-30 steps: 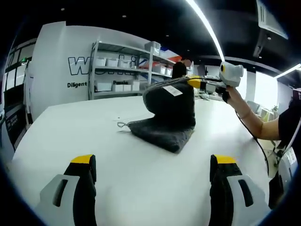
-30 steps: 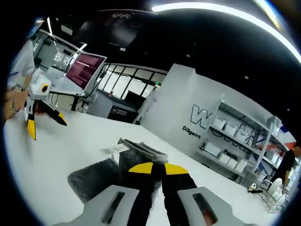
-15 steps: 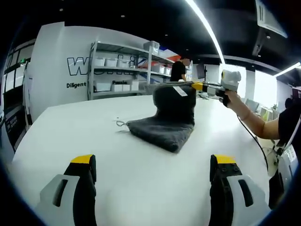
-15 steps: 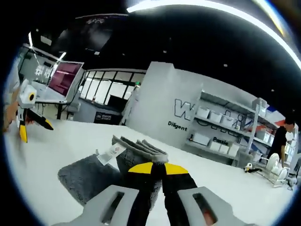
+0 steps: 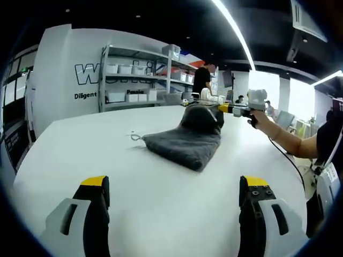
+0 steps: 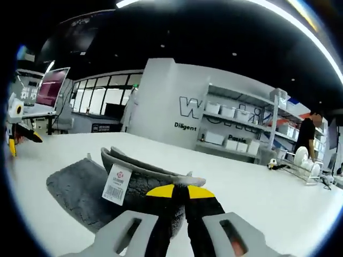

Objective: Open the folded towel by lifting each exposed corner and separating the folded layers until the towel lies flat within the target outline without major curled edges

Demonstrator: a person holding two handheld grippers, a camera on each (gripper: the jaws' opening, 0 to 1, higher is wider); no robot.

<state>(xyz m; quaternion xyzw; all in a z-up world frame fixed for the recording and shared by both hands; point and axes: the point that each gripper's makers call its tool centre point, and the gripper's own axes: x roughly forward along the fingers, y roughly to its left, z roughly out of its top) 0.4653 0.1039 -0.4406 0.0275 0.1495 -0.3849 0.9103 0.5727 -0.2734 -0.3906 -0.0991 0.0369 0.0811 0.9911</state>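
A dark grey folded towel point(image 5: 183, 145) lies on the white table point(image 5: 80, 144), its far right layers lifted off the stack. My right gripper point(image 5: 223, 108) is shut on that raised edge, a little above the table. In the right gripper view the same gripper point(image 6: 181, 190) pinches the lifted towel layers point(image 6: 139, 182), and a white label point(image 6: 116, 183) hangs from them. The lower towel part point(image 6: 75, 184) stays flat on the table. My left gripper point(image 5: 174, 184) stands open over bare table, well short of the towel; it also shows far off as the left gripper point(image 6: 13, 128).
Metal shelving with white bins point(image 5: 136, 80) stands behind the table. A person in dark clothes point(image 5: 202, 80) stands near the shelves. A dish rack point(image 6: 303, 171) sits at the table's far right end. A small cord or loop point(image 5: 135, 136) lies by the towel's left corner.
My right gripper has lowered the lifted towel layers toward the table and carried them farther away from the left gripper. The left gripper has stayed put and open.
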